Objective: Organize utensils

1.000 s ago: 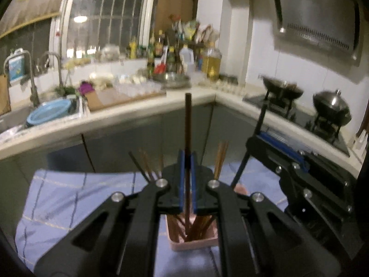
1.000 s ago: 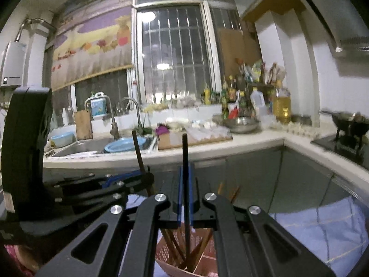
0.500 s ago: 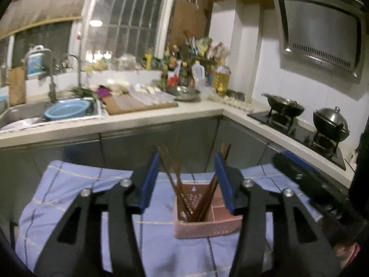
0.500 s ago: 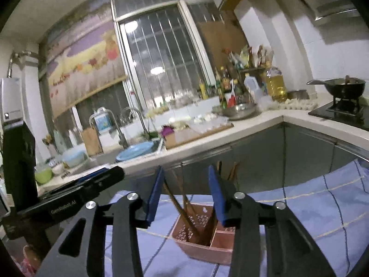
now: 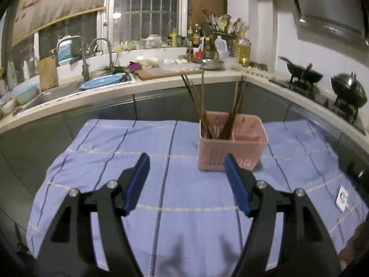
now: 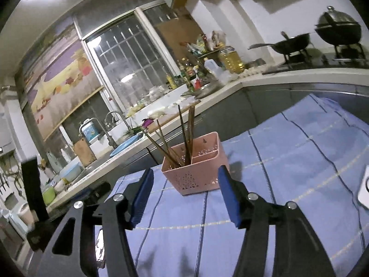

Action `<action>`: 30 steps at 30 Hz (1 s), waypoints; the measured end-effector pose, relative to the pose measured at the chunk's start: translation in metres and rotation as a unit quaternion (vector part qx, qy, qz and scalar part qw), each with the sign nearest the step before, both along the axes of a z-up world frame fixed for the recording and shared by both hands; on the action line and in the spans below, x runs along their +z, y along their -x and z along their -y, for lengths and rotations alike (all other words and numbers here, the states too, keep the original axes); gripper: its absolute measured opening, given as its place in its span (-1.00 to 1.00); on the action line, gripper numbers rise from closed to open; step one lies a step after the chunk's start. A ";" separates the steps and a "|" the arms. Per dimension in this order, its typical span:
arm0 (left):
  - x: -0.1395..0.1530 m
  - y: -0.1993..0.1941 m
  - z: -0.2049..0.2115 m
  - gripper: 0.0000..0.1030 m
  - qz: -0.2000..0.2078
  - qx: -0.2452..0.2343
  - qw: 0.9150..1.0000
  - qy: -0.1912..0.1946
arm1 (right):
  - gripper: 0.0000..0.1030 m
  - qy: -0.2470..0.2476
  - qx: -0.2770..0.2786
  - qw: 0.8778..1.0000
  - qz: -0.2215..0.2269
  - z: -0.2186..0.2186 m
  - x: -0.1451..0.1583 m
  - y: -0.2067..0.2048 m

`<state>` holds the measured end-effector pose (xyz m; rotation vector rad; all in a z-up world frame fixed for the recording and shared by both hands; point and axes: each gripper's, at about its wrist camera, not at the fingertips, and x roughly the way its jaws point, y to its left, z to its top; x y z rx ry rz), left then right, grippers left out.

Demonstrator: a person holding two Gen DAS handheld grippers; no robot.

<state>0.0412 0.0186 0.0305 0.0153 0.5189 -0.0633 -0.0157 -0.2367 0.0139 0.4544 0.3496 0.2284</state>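
Note:
A pink perforated utensil basket (image 5: 233,149) stands on a blue checked cloth (image 5: 143,147). Several dark wooden chopsticks (image 5: 200,106) lean upright in its left compartment; the right compartment looks empty. My left gripper (image 5: 186,180) is open and empty, a short way in front of the basket. In the right wrist view the same basket (image 6: 196,175) holds the chopsticks (image 6: 182,136), and my right gripper (image 6: 184,191) is open and empty just in front of it.
A kitchen counter (image 5: 69,97) with a sink and a blue bowl (image 5: 101,84) runs behind the table. A stove with a wok (image 5: 302,75) and a pot stands at the right. A white socket (image 5: 342,199) lies on the cloth's right edge.
Both grippers were shut on a chopstick over the basket, then opened and let go. Both have pulled back from the basket, and the chopsticks now stand in it.

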 end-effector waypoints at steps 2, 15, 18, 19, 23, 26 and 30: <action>-0.003 0.014 0.003 0.34 0.004 0.004 1.000 -0.013 | 0.21 -0.011 -0.006 1.000 0.004 0.004 0.001 0.015; 0.009 0.090 0.007 0.73 0.051 0.008 0.997 -0.049 | 0.57 -0.010 0.015 1.000 0.022 -0.012 0.014 0.082; 0.014 0.107 0.010 0.83 0.071 0.012 0.996 -0.060 | 0.61 -0.012 0.019 0.999 0.025 -0.014 0.018 0.094; 0.016 0.109 0.011 0.86 0.076 0.013 0.995 -0.061 | 0.61 -0.012 0.020 0.999 0.025 -0.015 0.018 0.096; 0.022 0.120 0.015 0.88 0.091 0.011 0.993 -0.068 | 0.63 -0.008 0.025 0.999 0.033 -0.019 0.022 0.104; 0.023 0.124 0.015 0.88 0.091 0.010 0.993 -0.070 | 0.64 -0.010 0.030 0.999 0.037 -0.022 0.024 0.107; 0.025 0.127 0.013 0.88 0.089 0.015 0.994 -0.069 | 0.65 -0.011 0.039 0.998 0.037 -0.027 0.025 0.106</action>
